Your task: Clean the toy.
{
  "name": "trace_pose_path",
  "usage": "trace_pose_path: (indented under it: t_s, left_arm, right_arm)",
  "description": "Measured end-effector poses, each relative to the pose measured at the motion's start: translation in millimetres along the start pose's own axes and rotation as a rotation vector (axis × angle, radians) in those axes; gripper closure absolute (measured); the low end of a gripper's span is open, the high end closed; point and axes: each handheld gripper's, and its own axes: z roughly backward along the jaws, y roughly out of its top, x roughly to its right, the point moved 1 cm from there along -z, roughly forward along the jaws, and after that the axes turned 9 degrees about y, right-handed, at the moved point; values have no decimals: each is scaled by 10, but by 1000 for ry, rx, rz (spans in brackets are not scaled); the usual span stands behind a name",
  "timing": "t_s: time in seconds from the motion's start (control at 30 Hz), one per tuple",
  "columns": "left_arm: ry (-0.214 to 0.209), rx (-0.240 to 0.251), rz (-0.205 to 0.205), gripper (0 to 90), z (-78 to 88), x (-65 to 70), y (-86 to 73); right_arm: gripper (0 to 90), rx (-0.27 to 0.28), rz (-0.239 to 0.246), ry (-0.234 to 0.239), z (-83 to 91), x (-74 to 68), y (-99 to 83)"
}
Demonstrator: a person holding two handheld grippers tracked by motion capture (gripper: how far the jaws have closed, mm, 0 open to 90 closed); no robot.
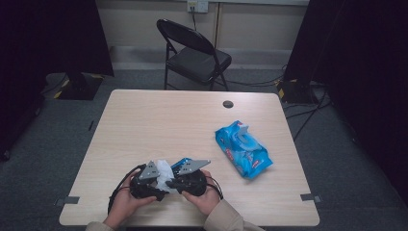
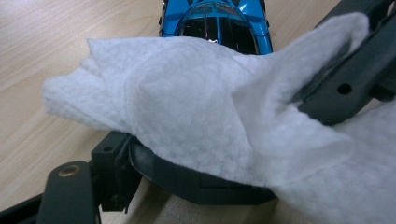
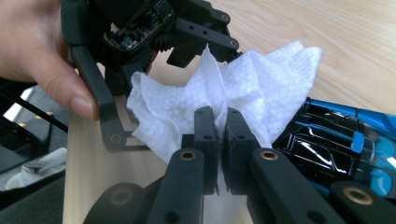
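A white wipe (image 1: 162,171) is bunched up between my two grippers near the table's front edge. My right gripper (image 3: 217,123) is shut on the wipe (image 3: 247,88), with its jaws pressed together on a fold. My left gripper (image 1: 150,185) faces it from the left. Its jaws stand spread apart, and the wipe (image 2: 196,116) is draped over and between them. A shiny blue toy car (image 3: 336,140) lies on the table right behind the wipe, partly covered by it. The car's roof (image 2: 217,23) pokes out above the cloth in the left gripper view.
A blue pack of wet wipes (image 1: 243,149) lies at the right of the wooden table (image 1: 159,120), its lid flap up. A round cable hole (image 1: 228,104) sits near the far edge. A black folding chair (image 1: 195,53) stands beyond the table.
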Motion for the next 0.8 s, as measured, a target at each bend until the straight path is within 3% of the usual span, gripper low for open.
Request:
trace_pose_path:
  t_s: [0.1, 0.33, 0.8]
  left_arm:
    - [-1, -1, -4, 237, 1, -2, 0]
    - [-3, 1, -1, 240, -2, -2, 1]
    - [-4, 0, 0, 242, -3, -3, 2]
  right_arm:
    - [863, 11, -5, 13, 4, 16, -18]
    - [862, -6, 30, -16, 7, -22, -10]
    - [862, -28, -5, -73, 182, 135, -110]
